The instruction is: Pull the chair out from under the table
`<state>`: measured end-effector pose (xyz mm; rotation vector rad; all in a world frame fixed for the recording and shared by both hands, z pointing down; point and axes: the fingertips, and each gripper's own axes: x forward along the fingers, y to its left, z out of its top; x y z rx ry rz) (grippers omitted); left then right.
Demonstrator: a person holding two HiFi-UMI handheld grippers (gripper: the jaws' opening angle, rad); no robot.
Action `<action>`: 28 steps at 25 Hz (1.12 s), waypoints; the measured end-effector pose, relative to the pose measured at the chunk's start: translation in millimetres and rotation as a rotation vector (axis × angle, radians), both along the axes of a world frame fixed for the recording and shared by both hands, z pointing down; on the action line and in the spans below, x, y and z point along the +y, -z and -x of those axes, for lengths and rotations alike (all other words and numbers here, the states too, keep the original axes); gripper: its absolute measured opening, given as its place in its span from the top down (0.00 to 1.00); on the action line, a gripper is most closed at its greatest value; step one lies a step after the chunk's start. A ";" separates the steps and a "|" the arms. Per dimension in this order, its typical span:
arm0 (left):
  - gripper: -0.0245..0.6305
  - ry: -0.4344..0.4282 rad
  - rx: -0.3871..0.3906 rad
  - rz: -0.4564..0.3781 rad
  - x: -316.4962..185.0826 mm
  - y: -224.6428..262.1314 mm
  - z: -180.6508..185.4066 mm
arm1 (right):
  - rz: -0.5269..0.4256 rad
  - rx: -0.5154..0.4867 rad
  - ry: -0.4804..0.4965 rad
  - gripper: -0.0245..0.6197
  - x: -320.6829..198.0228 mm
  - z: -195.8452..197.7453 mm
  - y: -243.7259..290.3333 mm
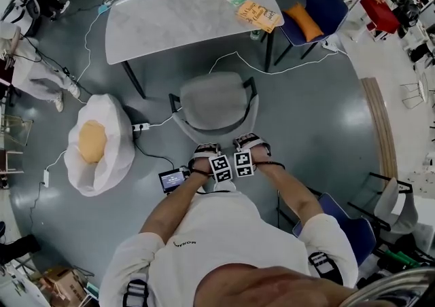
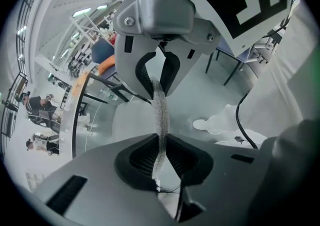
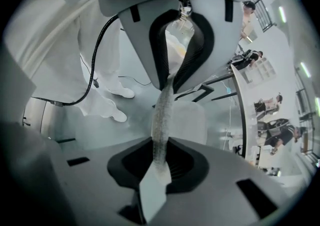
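Grey floor is showing all round the chair (image 1: 214,105), which is standing just in front of the marble table (image 1: 183,17). You are clamping its back rim with the left gripper (image 1: 204,153) and the right gripper (image 1: 249,142), both sets of jaws nearly closed on the thin fabric edge.

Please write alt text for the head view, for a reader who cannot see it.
Seen from above, a person grips a grey chair by the top edge of its backrest, with the left gripper and the right gripper both shut on it. The chair stands clear of a marble table; a fried-egg beanbag lies left.
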<state>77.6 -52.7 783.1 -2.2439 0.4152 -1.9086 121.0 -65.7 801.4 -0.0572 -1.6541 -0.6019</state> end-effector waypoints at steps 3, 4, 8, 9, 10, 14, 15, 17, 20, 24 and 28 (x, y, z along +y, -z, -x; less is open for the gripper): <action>0.88 -0.005 0.000 0.007 -0.4 0.6 4.0 | 0.003 -0.001 -0.007 0.85 -0.6 3.6 -0.5; 0.88 -0.003 0.008 0.018 1.2 1.0 3.1 | 0.012 0.001 -0.011 0.85 1.0 2.7 -0.5; 0.88 -0.013 0.041 0.064 6.4 3.9 -3.3 | 0.052 0.037 -0.012 0.84 6.5 -3.4 0.5; 0.88 -0.022 0.039 0.069 8.1 4.2 -2.8 | 0.052 0.050 -0.008 0.84 7.9 -3.0 0.9; 0.88 -0.030 0.036 0.075 10.5 4.6 -2.1 | 0.049 0.061 -0.005 0.83 10.1 -2.5 1.9; 0.88 -0.064 0.054 0.084 6.1 21.3 -0.1 | 0.048 0.064 -0.007 0.82 11.4 5.6 22.8; 0.88 -0.069 0.069 0.087 3.6 29.9 -0.7 | 0.055 0.053 -0.008 0.82 11.5 9.5 31.7; 0.88 -0.063 0.108 0.110 0.2 46.8 -1.7 | 0.076 0.027 -0.009 0.85 13.1 18.3 49.8; 0.88 0.005 0.185 0.130 -9.8 69.6 4.1 | 0.104 -0.013 -0.030 0.87 11.2 31.3 73.5; 0.92 0.129 0.285 0.095 -23.5 101.3 24.1 | 0.112 -0.124 -0.129 0.92 1.0 52.2 102.5; 0.95 0.312 0.455 0.006 -48.9 141.6 52.0 | 0.077 -0.298 -0.256 0.94 -18.4 83.6 139.3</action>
